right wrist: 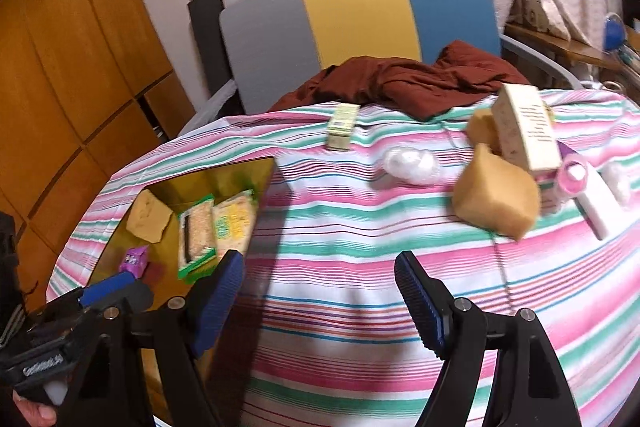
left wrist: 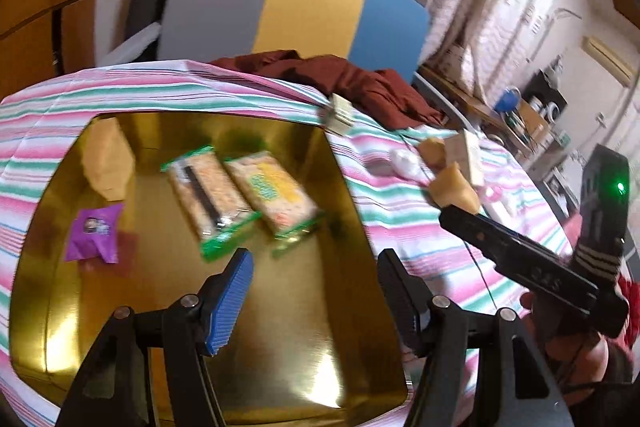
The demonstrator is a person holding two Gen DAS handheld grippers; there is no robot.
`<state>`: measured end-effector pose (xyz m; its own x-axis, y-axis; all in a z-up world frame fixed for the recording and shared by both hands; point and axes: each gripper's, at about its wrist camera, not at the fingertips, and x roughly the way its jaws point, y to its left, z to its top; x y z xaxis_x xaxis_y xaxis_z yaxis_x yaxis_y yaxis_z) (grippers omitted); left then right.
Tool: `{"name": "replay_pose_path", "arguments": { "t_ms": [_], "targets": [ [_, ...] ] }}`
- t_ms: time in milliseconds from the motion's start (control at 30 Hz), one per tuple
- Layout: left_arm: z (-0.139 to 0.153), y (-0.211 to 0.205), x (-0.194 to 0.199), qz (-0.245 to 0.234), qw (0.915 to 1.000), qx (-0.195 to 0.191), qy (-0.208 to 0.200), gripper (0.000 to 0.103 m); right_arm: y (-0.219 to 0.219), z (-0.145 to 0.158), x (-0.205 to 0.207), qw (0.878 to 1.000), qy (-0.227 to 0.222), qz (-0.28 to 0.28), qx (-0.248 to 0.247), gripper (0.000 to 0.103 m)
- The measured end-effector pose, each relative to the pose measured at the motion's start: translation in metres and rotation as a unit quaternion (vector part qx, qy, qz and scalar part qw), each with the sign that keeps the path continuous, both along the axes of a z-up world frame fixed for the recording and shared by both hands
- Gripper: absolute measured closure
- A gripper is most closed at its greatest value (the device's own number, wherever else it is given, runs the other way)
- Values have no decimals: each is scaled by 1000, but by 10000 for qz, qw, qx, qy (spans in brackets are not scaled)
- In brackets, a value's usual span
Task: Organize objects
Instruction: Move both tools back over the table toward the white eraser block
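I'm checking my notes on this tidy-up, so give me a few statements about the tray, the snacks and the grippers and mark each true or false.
1. Two green-edged snack packs lie inside the gold tray. True.
2. The purple packet lies on the striped cloth. False: it is in the tray.
3. The left gripper holds a snack pack. False: its jaws are open and empty.
4. A tan sponge lies on the cloth outside the tray. True.
5. The right gripper is open and empty. True.
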<state>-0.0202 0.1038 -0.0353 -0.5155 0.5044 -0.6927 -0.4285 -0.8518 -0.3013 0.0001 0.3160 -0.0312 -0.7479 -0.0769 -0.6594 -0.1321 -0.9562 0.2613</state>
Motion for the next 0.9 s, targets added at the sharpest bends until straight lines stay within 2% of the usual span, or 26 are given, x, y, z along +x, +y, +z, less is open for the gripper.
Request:
{"name": "replay_pose_path", "arguments": {
  "t_ms": [567, 767, 900],
  "targets": [
    [-1, 85, 36, -1134, 9930, -324, -28, 38, 110, -27, 47, 9938, -269, -1075, 94, 25],
    [-10, 108, 44, -1401, 9889, -453, -199, 38, 153, -33, 58, 9898, -336, -1334, 363, 25],
    [-17, 120, 48, -1522, 9863, -545, -320, 38, 188, -31, 57, 9853, -247, -1532, 721, 25]
  ]
}}
